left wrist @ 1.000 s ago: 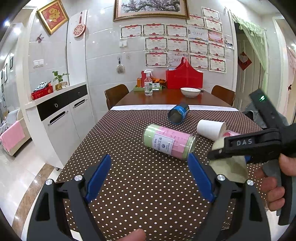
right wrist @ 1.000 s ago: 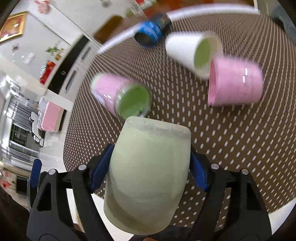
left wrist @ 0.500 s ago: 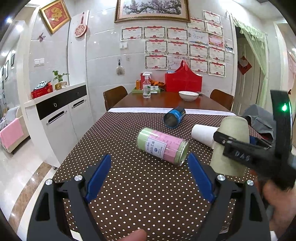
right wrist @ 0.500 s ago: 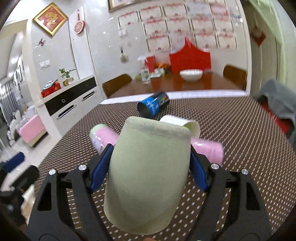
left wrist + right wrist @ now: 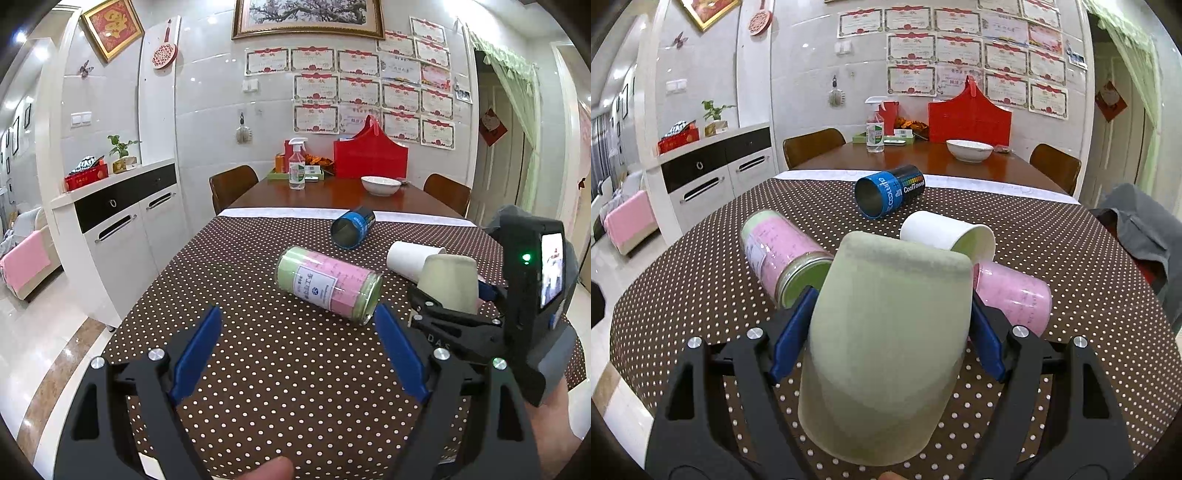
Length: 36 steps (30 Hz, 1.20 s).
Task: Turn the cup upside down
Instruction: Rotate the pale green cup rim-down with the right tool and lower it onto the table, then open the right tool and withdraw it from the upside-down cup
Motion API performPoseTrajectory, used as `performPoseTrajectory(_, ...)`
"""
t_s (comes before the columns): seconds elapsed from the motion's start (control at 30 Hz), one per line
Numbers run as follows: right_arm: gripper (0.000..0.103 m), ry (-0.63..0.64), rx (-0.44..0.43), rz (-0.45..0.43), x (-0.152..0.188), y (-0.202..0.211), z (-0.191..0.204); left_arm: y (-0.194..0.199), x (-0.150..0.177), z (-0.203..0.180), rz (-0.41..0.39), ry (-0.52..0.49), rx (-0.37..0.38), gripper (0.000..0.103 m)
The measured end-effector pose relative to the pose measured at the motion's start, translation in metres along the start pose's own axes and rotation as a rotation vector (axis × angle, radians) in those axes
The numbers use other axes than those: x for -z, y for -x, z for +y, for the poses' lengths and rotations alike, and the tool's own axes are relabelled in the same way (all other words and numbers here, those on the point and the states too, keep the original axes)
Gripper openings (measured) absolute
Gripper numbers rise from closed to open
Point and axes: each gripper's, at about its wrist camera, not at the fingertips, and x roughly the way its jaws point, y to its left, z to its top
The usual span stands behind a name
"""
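Lowered since half a second ago, the green cup [image 5: 886, 343] sits clenched between the right gripper's [image 5: 890, 332] jaws, base up, near the tablecloth [image 5: 1108, 332]. Flip looks done; next, set it down and release. Left gripper [image 5: 299, 350] gapes, holding nothing.

My right gripper [image 5: 890, 328] sat low in the frame, its blue pads [image 5: 792, 332] pressed against both sides of the green cup [image 5: 886, 332]. My left gripper [image 5: 299, 354] hung at the bottom centre, jaws spread wide, gripping nothing.
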Motion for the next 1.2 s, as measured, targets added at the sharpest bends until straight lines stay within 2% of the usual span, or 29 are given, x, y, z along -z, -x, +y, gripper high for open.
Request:
performPoseTrajectory(0.23,0.082,-0.002,-0.02,-0.007,0.001,0.015,0.0,0.004,0.0,-0.003,-0.005,-0.005,0.011,0.084)
performPoseTrajectory(0.3,0.087,-0.006,-0.031,-0.008,0.002,0.018,0.0,0.006,0.001,-0.003,-0.008,-0.005,0.012,0.084)
performPoseTrajectory(0.33,0.095,-0.01,-0.041,-0.006,0.002,0.018,-0.001,0.007,0.001,-0.003,-0.009,-0.005,0.012,0.084)
performPoseTrajectory(0.37,0.097,-0.016,-0.052,-0.002,0.001,0.019,-0.002,0.008,0.0,-0.003,-0.01,-0.005,0.01,0.084)
performPoseTrajectory(0.53,0.097,-0.037,-0.073,-0.01,-0.001,0.021,-0.005,0.012,-0.002,-0.004,-0.016,-0.004,0.008,0.084)
performPoseTrajectory(0.77,0.097,-0.043,-0.057,-0.062,-0.006,0.037,-0.01,0.021,-0.004,-0.007,-0.033,-0.007,0.008,0.084)
performPoseTrajectory(1.2,0.097,-0.072,-0.031,-0.144,-0.018,0.097,-0.032,0.046,-0.009,-0.028,-0.085,-0.023,-0.003,0.084)
